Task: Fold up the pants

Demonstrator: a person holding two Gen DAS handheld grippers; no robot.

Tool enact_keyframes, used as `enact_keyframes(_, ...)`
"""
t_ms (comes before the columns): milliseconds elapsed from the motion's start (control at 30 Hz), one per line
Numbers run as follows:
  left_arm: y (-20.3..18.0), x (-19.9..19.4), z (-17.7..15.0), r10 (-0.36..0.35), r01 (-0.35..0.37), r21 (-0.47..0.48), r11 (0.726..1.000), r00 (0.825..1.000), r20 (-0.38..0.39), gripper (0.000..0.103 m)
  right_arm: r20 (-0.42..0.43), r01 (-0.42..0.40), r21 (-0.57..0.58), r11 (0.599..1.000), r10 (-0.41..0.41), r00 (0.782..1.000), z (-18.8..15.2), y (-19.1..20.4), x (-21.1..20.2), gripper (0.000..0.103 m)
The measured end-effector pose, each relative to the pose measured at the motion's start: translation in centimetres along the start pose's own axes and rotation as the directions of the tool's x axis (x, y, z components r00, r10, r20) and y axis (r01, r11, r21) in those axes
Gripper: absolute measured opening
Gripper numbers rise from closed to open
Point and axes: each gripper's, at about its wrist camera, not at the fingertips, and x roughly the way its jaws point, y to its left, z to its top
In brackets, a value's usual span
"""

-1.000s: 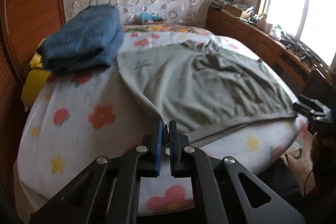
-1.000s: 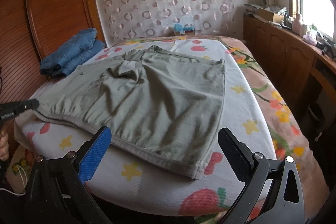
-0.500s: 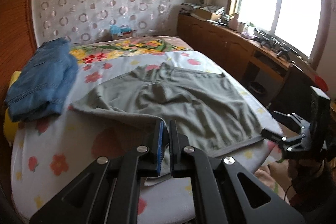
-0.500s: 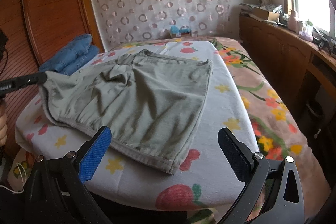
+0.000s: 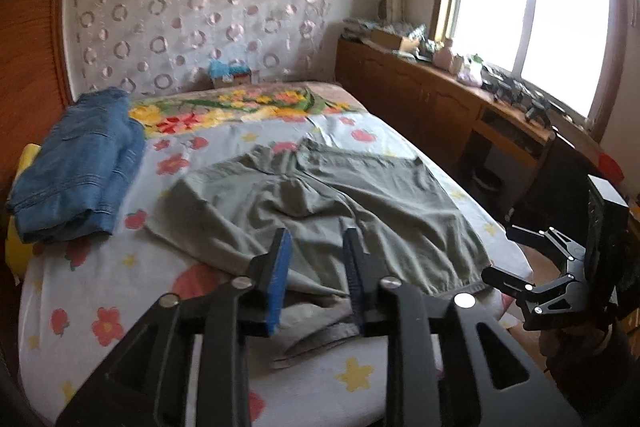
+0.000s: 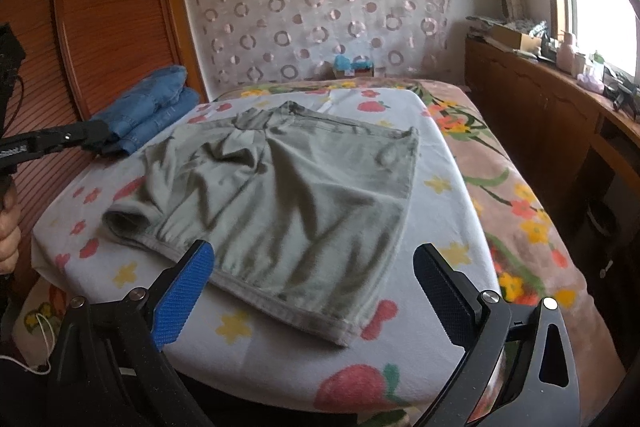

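Grey-green pants [image 5: 320, 203] lie spread on the flowered bed sheet [image 5: 100, 291]. My left gripper [image 5: 317, 239] hovers over their near hem, and its jaws are opening. The cloth lies on the bed below the fingers, not pinched. In the right wrist view the left gripper [image 6: 92, 137] hangs at the left, apart from the pants [image 6: 288, 195], whose near-left corner lies slightly rolled on the sheet. My right gripper [image 6: 314, 259] stands wide open over the near hem with nothing between its pads. It also shows at the bed's right edge [image 5: 540, 287].
Folded blue jeans [image 5: 80, 167] sit at the bed's far left on a yellow thing [image 5: 24, 163]. A wooden cabinet [image 5: 420, 107] with clutter runs under the window on the right. A wooden panel [image 6: 112, 19] stands on the left. A hand [image 6: 8, 239] grips the left tool.
The left gripper, shut on the pants' corner and lifting it, has parted its jaws. The corner now lies on the bed. The right gripper stayed open in place.
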Motion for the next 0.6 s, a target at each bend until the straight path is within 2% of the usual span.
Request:
enact_keyframes(133, 2.0, -0.9, -1.0, 0.045, -0.045, 0.003, 0.999, 0.999, 0.002, 0.036, -0.006, -0.032, -0.019, 0.999, 0.032, 0.999, 0.6, 1.7, 0.9, 0.095)
enact_keyframes(267, 4.2, -0.9, -2.5, 0.078, -0.079, -0.019, 0.997, 0.997, -0.023, 0.036, -0.027, -0.088, -0.061, 0.994, 0.087, 0.996, 1.2, 3.8, 1.9, 0.077)
enact_keyframes(367, 5.4, -0.3, -3.7, 0.083, -0.085, -0.044, 0.995, 0.995, -0.046, 0.036, -0.046, -0.137, -0.100, 0.986, 0.133, 0.990, 1.6, 5.9, 2.8, 0.067)
enact_keyframes(600, 5.9, 1.8, -5.8, 0.078, -0.082, -0.028, 0.996, 0.991, -0.111, 0.036, -0.054, -0.191, -0.154, 0.969, 0.185, 0.981, 2.6, 8.6, 3.9, 0.055)
